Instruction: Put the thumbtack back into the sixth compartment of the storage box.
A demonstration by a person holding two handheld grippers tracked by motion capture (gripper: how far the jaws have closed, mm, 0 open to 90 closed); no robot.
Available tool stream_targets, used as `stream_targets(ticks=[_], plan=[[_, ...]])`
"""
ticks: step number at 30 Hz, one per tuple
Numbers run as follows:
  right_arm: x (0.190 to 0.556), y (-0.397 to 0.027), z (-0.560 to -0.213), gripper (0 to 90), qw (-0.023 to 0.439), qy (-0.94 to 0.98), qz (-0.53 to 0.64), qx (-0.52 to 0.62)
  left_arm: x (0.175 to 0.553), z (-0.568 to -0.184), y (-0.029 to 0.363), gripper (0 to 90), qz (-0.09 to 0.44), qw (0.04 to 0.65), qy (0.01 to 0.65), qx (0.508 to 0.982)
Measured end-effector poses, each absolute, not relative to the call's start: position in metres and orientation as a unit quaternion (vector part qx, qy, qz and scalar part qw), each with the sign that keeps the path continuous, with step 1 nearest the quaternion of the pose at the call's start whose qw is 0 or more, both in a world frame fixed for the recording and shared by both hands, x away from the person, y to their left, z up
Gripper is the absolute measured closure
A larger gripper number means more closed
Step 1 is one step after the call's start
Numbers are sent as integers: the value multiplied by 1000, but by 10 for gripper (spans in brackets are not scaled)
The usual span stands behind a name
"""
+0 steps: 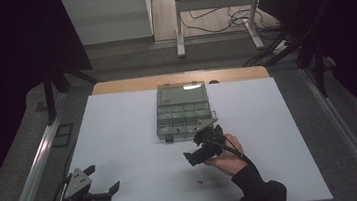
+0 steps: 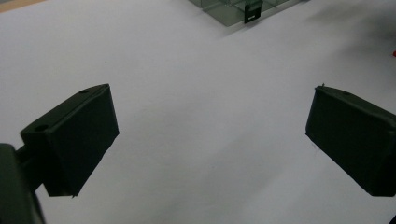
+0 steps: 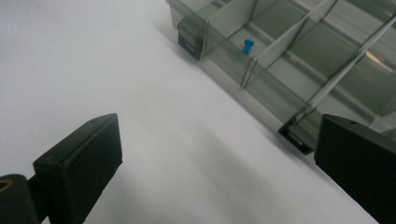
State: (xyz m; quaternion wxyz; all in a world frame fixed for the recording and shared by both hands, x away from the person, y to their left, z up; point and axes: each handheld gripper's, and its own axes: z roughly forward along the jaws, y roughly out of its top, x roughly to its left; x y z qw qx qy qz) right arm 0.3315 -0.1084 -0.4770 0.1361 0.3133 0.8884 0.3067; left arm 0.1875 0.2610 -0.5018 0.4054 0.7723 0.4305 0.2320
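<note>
High view. A clear compartment box (image 1: 183,114) stands open near the middle of a white table mat (image 1: 131,150), its lid laid back toward the far edge. The right gripper (image 1: 202,148), carried in the person's right hand (image 1: 227,156), lies just beside the box's near right corner; its jaws stand wide and hold nothing. A small red pushpin (image 1: 201,182) lies loose on the mat, near the right hand and on the person's side of it. The left gripper (image 1: 105,181) rests at the near left corner of the mat, well apart from box and pin, jaws wide and empty. A blue speck shows in a front compartment, too small here to identify.

Left gripper view. Both black jaws are spread wide over bare mat. The box's front wall with one black latch (image 2: 251,11) is cut off by the top edge; a red fleck at the right edge is probably the red pushpin, but it is too cropped to be sure.

Right gripper view. The jaws are wide apart with only mat between them. A blue pushpin (image 3: 248,45) lies inside a front compartment of the box, beside a divider. The right jaw covers part of the box's near corner.

Progress, as judged: one pin is sorted into the box; the red one remains to be picked up and placed. Whether other compartments hold anything cannot be told.
</note>
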Motion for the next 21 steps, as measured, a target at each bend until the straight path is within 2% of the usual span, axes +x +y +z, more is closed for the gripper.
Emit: stream_targets(ticks=[5, 10, 21], plan=[[325, -112, -476, 20, 129, 889, 303, 317, 188, -502, 261, 30, 232, 406, 430, 772], [317, -117, -475, 71, 126, 888, 304, 322, 187, -502, 261, 30, 232, 405, 430, 772], [301, -124, -480, 245, 115, 900, 289, 305, 187, -502, 261, 30, 233, 405, 429, 773]])
